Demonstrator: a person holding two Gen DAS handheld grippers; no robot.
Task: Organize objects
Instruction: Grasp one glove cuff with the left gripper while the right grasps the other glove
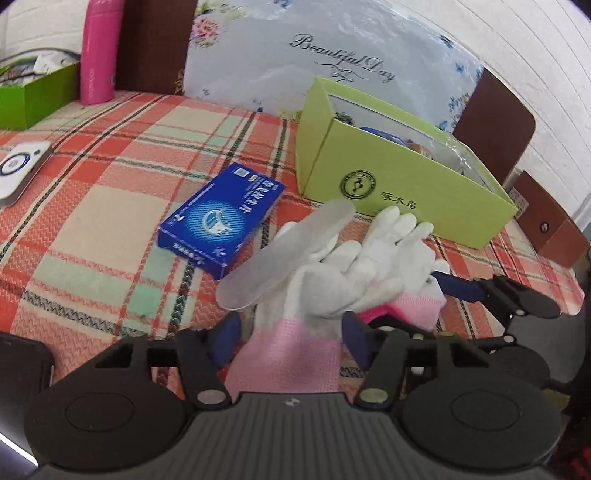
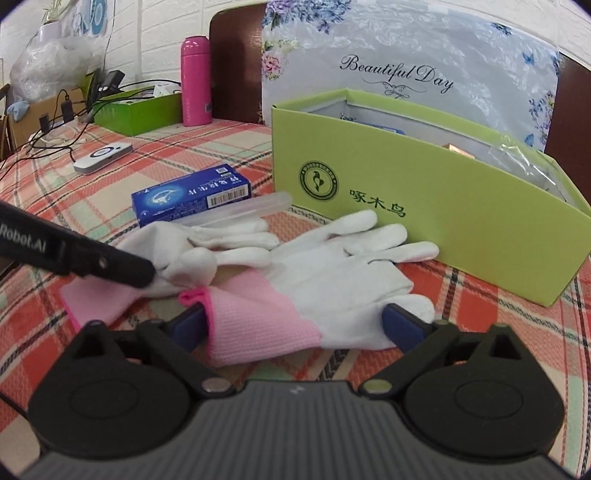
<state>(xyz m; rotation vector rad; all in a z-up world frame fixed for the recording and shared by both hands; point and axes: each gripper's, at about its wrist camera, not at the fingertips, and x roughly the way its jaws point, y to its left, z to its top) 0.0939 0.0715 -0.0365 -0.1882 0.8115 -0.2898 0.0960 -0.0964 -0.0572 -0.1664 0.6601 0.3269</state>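
A desk (image 2: 110, 206) covered in a red, cream and green plaid cloth fills the foreground. Behind it stands a wall (image 2: 155, 33) of white brick-pattern panels. Dark brown chair backs (image 2: 236, 62) rise at the far edge of the desk, one partly draped by a pale floral sheet (image 2: 406, 48) printed "Beautiful Day". Black cables (image 2: 55, 122) trail over the desk's far left corner, beside a crumpled plastic bag (image 2: 40, 70). The light is even and bright.

Ahead of the right tongs (image 2: 295, 325), the green box (image 2: 424, 206) blocks passage. Left tongs (image 1: 288, 332): blue carton (image 1: 221, 218) obstructs front-left; bare worktop (image 1: 92, 221) beyond it stands clear. Gloves (image 2: 314, 269) occupy both jaw gaps.
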